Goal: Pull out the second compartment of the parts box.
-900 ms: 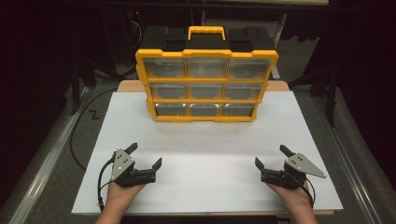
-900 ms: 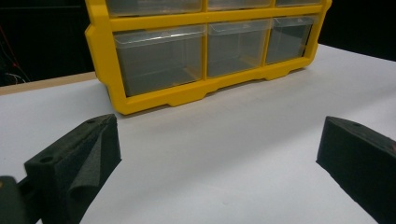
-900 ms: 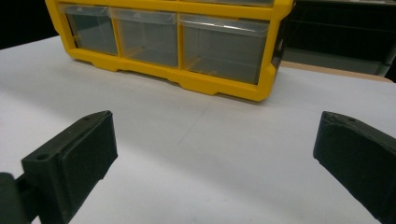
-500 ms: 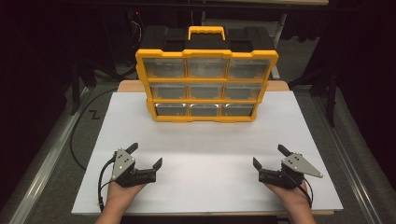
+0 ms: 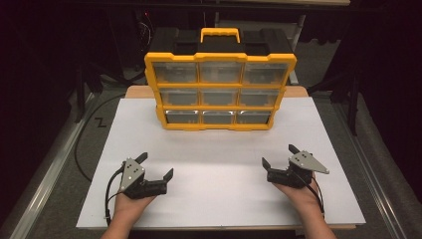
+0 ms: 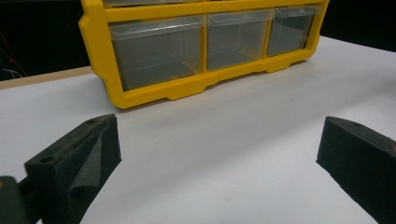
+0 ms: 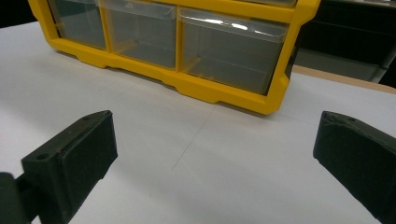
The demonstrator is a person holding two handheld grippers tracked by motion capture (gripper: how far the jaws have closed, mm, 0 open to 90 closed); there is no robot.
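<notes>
A yellow organizer box (image 5: 219,89) with a black back, a yellow handle and clear drawers in three rows stands upright at the far side of the white board (image 5: 219,149). All its drawers look pushed in. My left gripper (image 5: 157,165) rests low over the board's near left, open, with nothing between its jaws. My right gripper (image 5: 277,155) sits at the near right, open too and holding nothing. The left gripper view looks past my left gripper (image 6: 219,156) at the bottom row of drawers (image 6: 159,53). Beyond my right gripper (image 7: 215,156) is the box's bottom right drawer (image 7: 229,51).
The board lies on a wooden table edge (image 5: 137,92) with dark floor and cables (image 5: 82,144) to the left. A broad stretch of white board separates the grippers from the box.
My right gripper has slid a little forward and to the left, toward the box. My left gripper has stayed where it was.
</notes>
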